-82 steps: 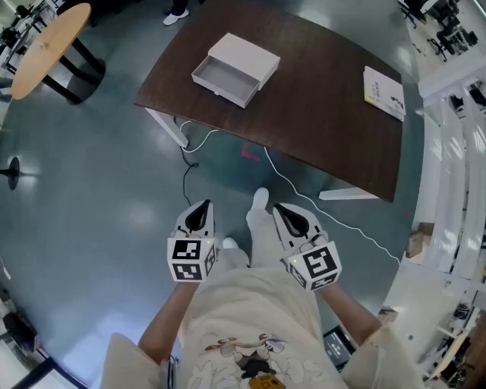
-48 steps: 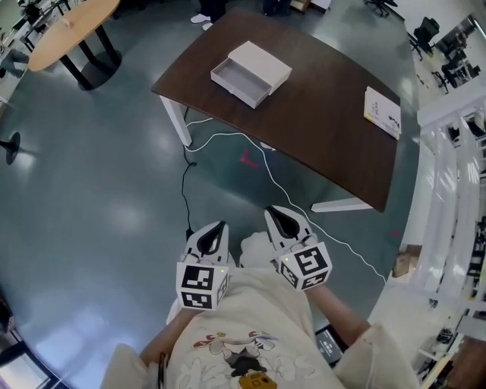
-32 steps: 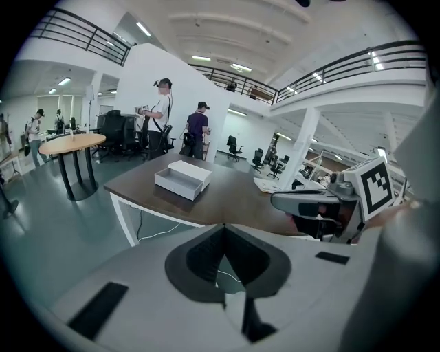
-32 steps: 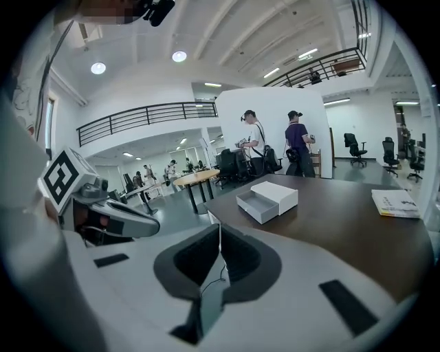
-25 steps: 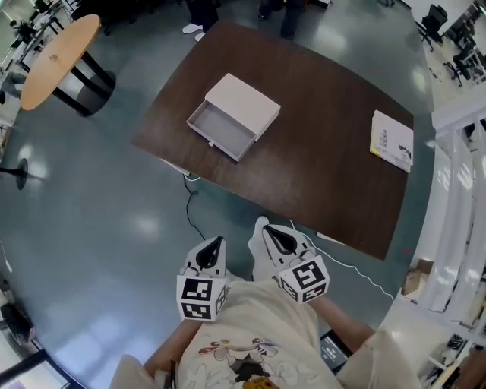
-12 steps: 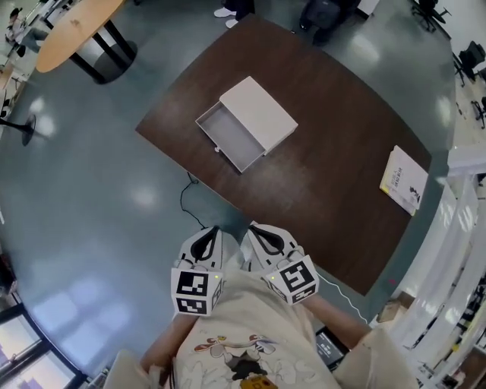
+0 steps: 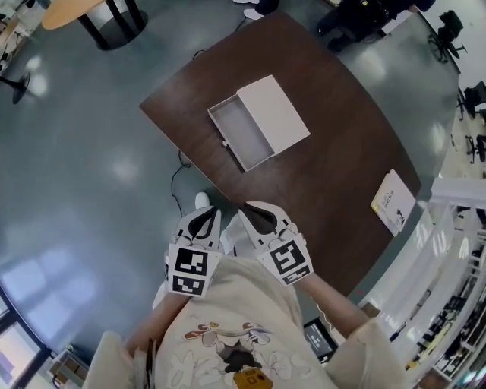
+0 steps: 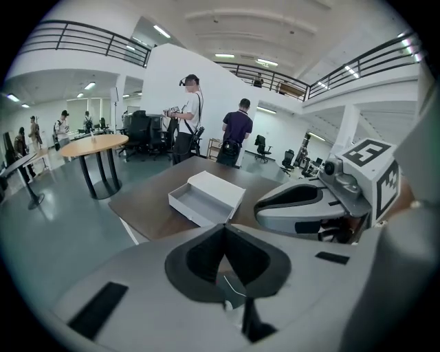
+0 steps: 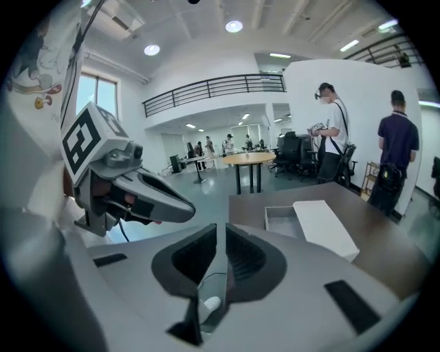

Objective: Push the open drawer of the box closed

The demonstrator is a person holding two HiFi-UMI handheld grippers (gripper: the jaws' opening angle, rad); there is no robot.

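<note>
A white box (image 7: 273, 114) lies on the dark brown table (image 7: 342, 129), its shallow drawer (image 7: 239, 138) pulled out toward the table's near-left edge and empty. Both grippers hang close to my body, short of the table and well apart from the box. My left gripper (image 7: 203, 222) is shut and holds nothing; its own view shows the box (image 8: 206, 198) ahead. My right gripper (image 7: 254, 215) sits beside it. Its jaws have just been opening and now stand a narrow slit apart, with nothing between them. The right gripper view shows the drawer (image 9: 283, 221) beyond its tips.
A white booklet (image 7: 393, 201) lies at the table's right end. A cable (image 7: 176, 186) trails over the grey floor under the near edge. A round wooden table (image 7: 76, 9) stands far left. Two people (image 8: 189, 117) stand beyond the table's far side.
The table and box have come nearer and turned in the head view as I walked up. Both grippers stayed low in front of my body, side by side.
</note>
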